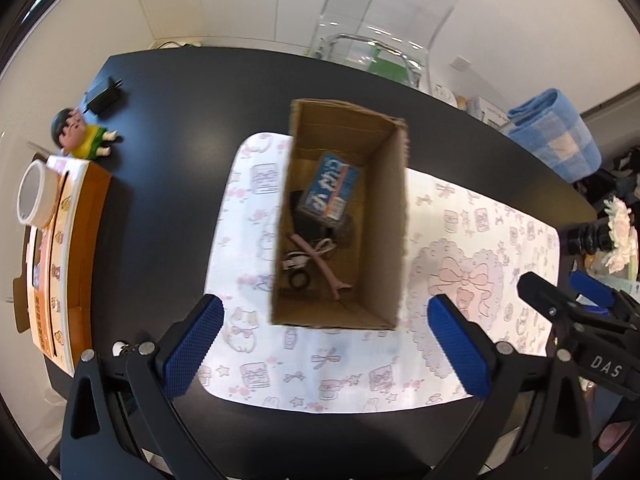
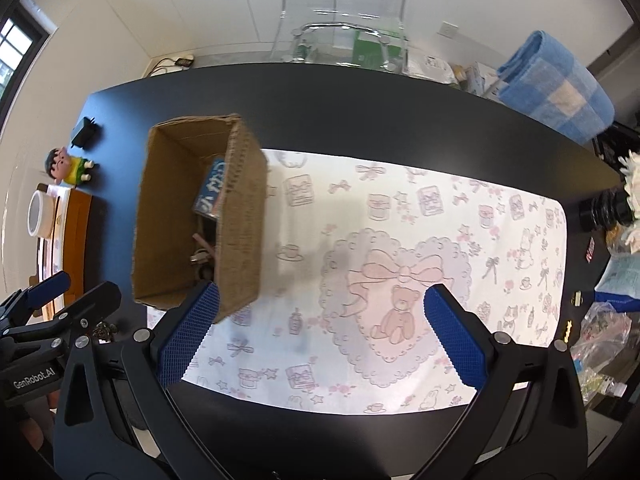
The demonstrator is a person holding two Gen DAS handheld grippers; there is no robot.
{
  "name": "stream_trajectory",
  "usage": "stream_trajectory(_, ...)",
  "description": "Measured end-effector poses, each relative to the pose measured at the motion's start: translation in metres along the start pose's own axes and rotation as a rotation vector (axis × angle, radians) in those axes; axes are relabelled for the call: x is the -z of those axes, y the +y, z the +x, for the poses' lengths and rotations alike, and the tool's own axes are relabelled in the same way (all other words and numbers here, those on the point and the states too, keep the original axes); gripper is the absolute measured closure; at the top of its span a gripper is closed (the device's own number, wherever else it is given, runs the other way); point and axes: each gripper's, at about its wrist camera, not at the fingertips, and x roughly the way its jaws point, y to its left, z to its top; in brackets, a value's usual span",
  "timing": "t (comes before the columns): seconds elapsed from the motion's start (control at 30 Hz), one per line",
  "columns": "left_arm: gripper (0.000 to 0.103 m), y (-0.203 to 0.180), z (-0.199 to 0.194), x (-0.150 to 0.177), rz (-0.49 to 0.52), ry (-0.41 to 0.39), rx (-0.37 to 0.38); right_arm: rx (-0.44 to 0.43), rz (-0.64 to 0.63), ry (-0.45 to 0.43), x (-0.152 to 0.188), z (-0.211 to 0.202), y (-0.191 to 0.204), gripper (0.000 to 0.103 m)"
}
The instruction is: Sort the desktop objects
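We find a dark surface (image 2: 360,100) set against white walls, with a window (image 2: 16,44) at the far left of the room. A white mat (image 2: 400,240) printed with pink bows, bears and stars lies across the middle of the surface.

An open cardboard box (image 1: 384,220) stands on the left end of the mat. Inside the box we see a blue packet (image 1: 330,186) leaning against dark items, a pink clip (image 1: 320,264), a white cable (image 1: 296,260) and a small black ring (image 1: 299,280).

Left of the box, off the mat, we note a cartoon boy figure (image 1: 80,132) in a yellow shirt and a black plug adapter (image 1: 104,96) just behind it. Nearer than the figure lies an orange and white carton (image 1: 60,260) with a roll of white tape (image 1: 34,196) resting on top.

Behind the box, beyond the surface's far edge, stands a clear plastic chair (image 2: 344,16). Far right of the box a blue checked cloth (image 2: 556,84) is rolled up, with white flowers (image 1: 620,228) and assorted clutter at the right end of the surface.

The left gripper (image 1: 324,344) hangs above the near end of the box, its fingers (image 1: 192,344) spread wide and holding nothing. The right gripper (image 2: 320,332) hovers right of the box over the mat, its fingers (image 2: 456,336) likewise wide apart and empty.
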Motion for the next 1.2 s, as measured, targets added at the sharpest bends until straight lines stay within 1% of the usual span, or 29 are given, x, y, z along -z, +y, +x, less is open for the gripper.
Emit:
stream_trajectory(0.33, 0.001, -0.096, 0.018, 0.02, 0.111, 0.026, 0.01, 0.013, 0.096, -0.015, 0.02, -0.014, -0.096, 0.0)
stream_trajectory(0.6, 0.001, -0.15, 0.027, 0.037, 0.135, 0.036, 0.008, 0.017, 0.147, -0.015, 0.036, -0.018, -0.164, 0.0)
stream_trajectory(0.7, 0.001, -0.163, 0.025, 0.043, 0.135, 0.031, 0.006, 0.012, 0.149, -0.02, 0.04, -0.021, -0.178, 0.0)
stream_trajectory(0.83, 0.001, -0.17, 0.017, 0.053, 0.133, 0.018, 0.0, 0.0, 0.14, -0.027, 0.047, -0.025, -0.188, 0.0)
stream_trajectory(1.2, 0.001, -0.175, -0.02, 0.086, 0.142, -0.028, -0.032, -0.026, 0.129, -0.054, 0.078, -0.051, -0.187, 0.0)
